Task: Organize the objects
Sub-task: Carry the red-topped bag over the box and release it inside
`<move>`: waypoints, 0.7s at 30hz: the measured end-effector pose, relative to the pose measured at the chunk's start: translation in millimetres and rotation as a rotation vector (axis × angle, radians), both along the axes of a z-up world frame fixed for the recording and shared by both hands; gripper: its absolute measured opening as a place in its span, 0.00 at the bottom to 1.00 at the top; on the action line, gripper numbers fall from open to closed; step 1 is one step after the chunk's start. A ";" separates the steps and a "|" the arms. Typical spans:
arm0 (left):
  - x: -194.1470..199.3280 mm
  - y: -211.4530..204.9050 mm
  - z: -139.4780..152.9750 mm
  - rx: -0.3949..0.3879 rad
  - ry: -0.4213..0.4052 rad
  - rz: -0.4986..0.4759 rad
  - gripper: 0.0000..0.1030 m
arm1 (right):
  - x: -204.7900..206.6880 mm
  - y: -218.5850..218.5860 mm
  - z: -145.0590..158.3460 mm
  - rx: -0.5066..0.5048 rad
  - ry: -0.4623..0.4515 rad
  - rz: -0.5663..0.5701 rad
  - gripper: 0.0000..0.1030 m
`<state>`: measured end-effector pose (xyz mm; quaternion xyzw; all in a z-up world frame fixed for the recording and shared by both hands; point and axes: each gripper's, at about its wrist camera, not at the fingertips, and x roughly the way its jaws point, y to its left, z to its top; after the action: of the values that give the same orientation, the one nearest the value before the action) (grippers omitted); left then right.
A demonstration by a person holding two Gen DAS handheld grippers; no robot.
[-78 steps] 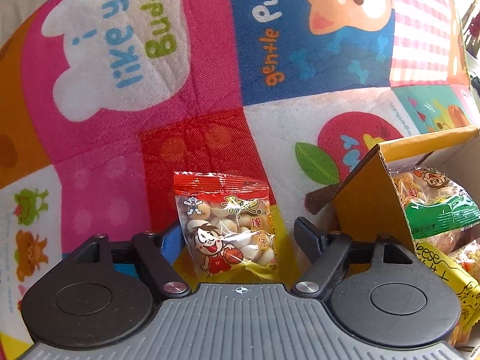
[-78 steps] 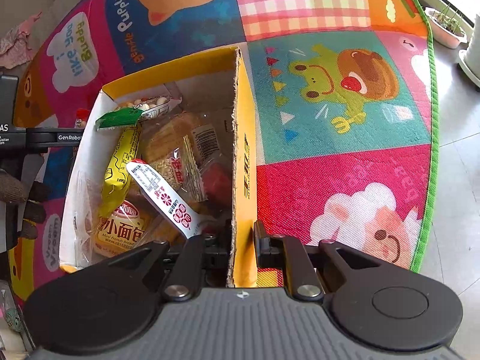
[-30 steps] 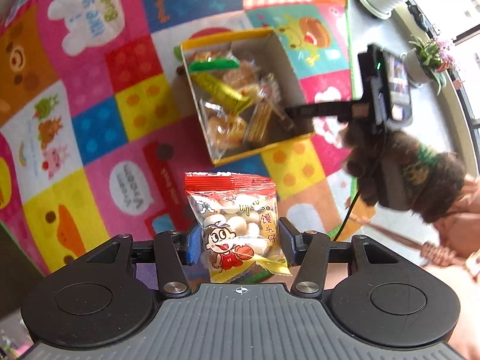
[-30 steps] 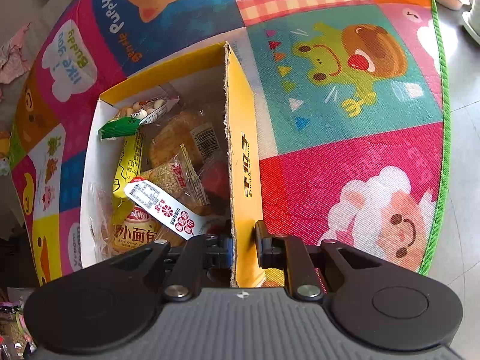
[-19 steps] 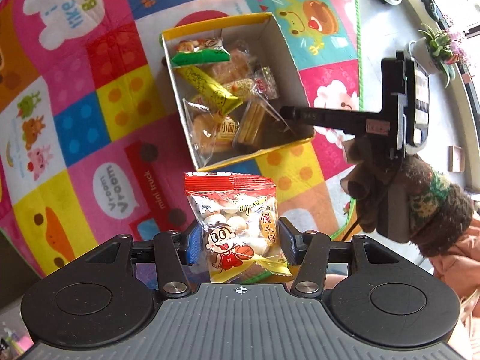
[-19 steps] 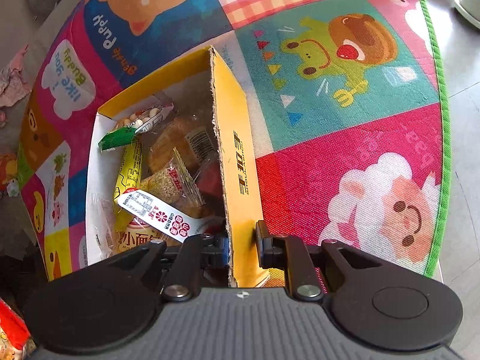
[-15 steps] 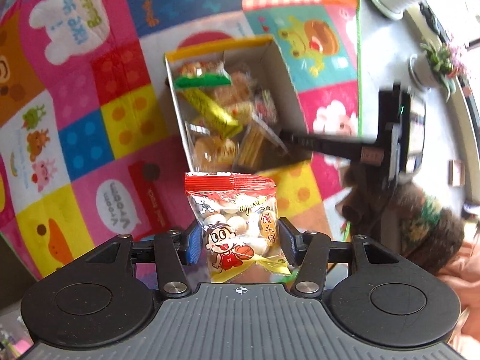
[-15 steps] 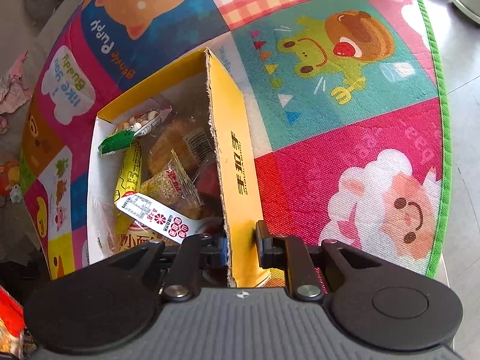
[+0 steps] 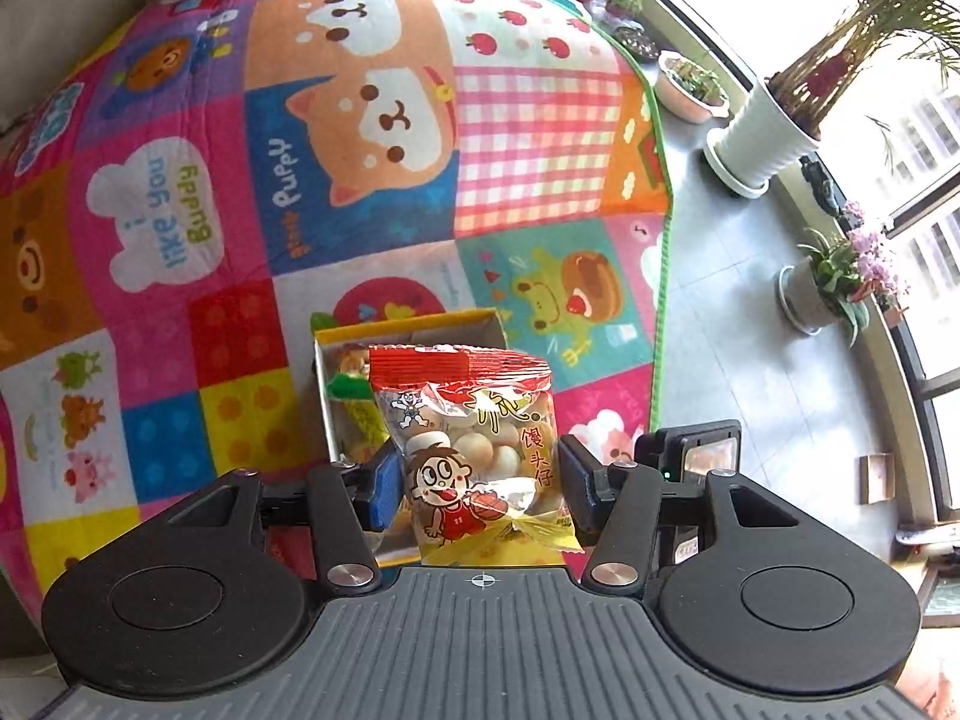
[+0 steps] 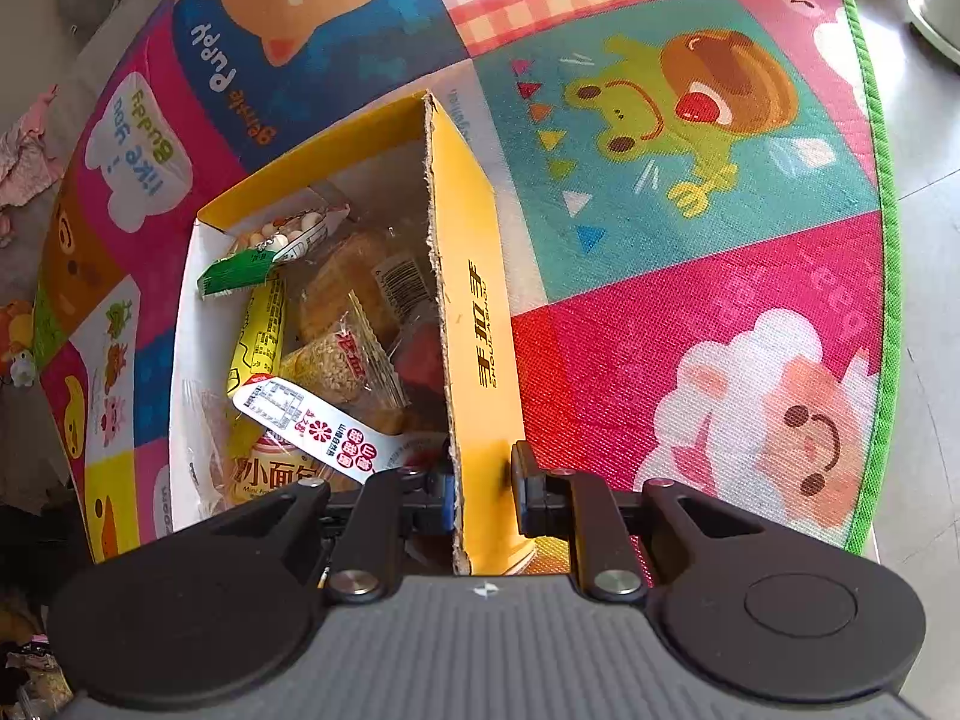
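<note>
My left gripper point(image 9: 477, 489) is shut on a red-topped snack bag point(image 9: 474, 438) with a cartoon boy and round biscuits, held high above the mat. Behind the bag lies the yellow cardboard box point(image 9: 414, 324), mostly hidden. In the right wrist view the box point(image 10: 480, 324) holds several snack packets: a green-topped biscuit bag point(image 10: 270, 246), a yellow stick pack point(image 10: 258, 336), a white wrapper point(image 10: 324, 426). My right gripper point(image 10: 480, 495) is shut on the box's right wall near its front corner.
The colourful play mat point(image 9: 360, 120) covers the floor under the box. Its green edge point(image 10: 888, 240) runs down the right. Grey tiled floor with white plant pots point(image 9: 756, 138) and windows lies right of the mat. The right gripper's body point(image 9: 690, 462) shows behind my left fingers.
The left gripper took hold of the snack bag on the mat, lifted it high and swung over towards the box. The right gripper has kept its grip on the box wall.
</note>
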<state>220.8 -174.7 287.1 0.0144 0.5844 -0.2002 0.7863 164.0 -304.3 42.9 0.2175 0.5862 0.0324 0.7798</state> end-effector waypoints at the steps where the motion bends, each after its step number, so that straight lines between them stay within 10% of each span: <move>1: -0.4 0.4 -0.2 0.006 -0.010 0.001 0.56 | -0.4 0.0 0.1 -0.001 -0.002 0.002 0.15; 21: 13.6 9.8 -16.4 -0.032 0.029 0.033 0.56 | -1.4 -0.1 -0.5 -0.004 -0.001 0.000 0.15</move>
<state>234.4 -164.8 270.7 -0.0108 0.5928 -0.1969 0.7809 162.7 -304.5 42.5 0.2158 0.5857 0.0312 0.7807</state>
